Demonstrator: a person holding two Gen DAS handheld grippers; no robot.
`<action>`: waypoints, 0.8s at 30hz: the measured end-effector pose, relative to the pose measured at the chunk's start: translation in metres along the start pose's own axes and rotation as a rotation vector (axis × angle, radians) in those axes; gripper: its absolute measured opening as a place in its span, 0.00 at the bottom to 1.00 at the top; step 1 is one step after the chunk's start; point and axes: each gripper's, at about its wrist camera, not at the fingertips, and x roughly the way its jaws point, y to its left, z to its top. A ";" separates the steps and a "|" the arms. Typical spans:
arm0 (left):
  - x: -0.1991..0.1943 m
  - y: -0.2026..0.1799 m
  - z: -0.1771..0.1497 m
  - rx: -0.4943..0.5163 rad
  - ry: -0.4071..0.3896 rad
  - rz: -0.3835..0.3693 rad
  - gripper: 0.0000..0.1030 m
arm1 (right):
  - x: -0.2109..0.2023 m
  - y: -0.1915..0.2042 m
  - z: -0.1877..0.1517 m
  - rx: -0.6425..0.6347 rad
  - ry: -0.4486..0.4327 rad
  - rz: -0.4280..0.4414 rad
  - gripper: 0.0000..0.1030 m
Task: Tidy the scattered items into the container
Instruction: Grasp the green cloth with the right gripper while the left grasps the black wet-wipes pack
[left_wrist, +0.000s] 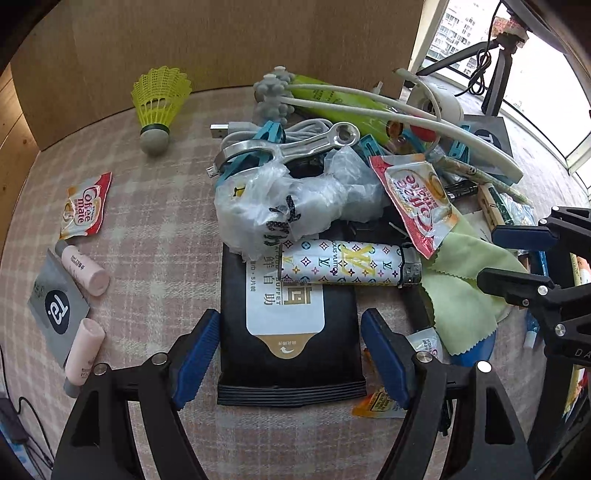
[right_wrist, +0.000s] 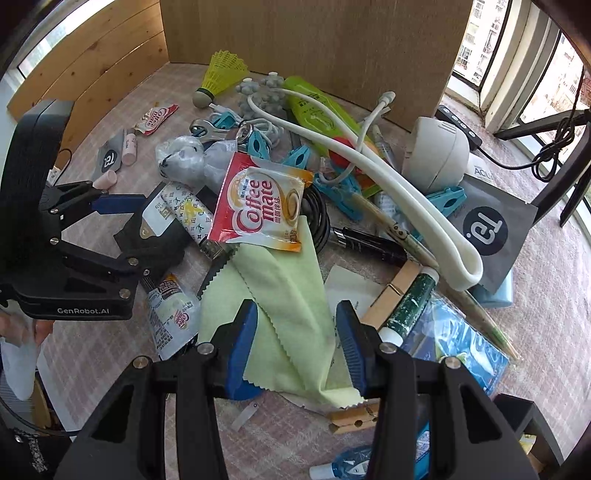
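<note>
Your left gripper hangs over the black wipes pack, jaws wide apart, one blue pad on either side of the pack's lower end; whether either pad touches it cannot be told. The pack lies flat on the checked cloth, and its upper end is buried under a crumpled clear bag and a patterned lighter.

Your right gripper stands over the pale green cloth, jaws partly apart with the cloth between them. Its lower edge slips under the pads, so you cannot tell whether they pinch it.

A Coffee mate sachet overlaps the cloth's top corner. Beneath it a black cable shows only in part. The white looped tube crosses a heap of blue clips, pens and packets that hide one another. A wooden peg is half covered by your right finger.

No container for the items can be made out in either view. A brown board stands behind the pile.
</note>
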 end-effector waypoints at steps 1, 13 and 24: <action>0.001 -0.002 0.002 0.012 -0.001 0.010 0.74 | 0.001 0.001 0.001 -0.006 0.002 0.001 0.42; 0.008 -0.002 0.022 0.028 -0.026 0.020 0.66 | 0.013 -0.007 0.008 0.016 0.047 0.038 0.18; -0.015 0.027 -0.004 -0.105 -0.010 -0.100 0.59 | -0.023 -0.026 -0.011 0.133 0.000 0.085 0.03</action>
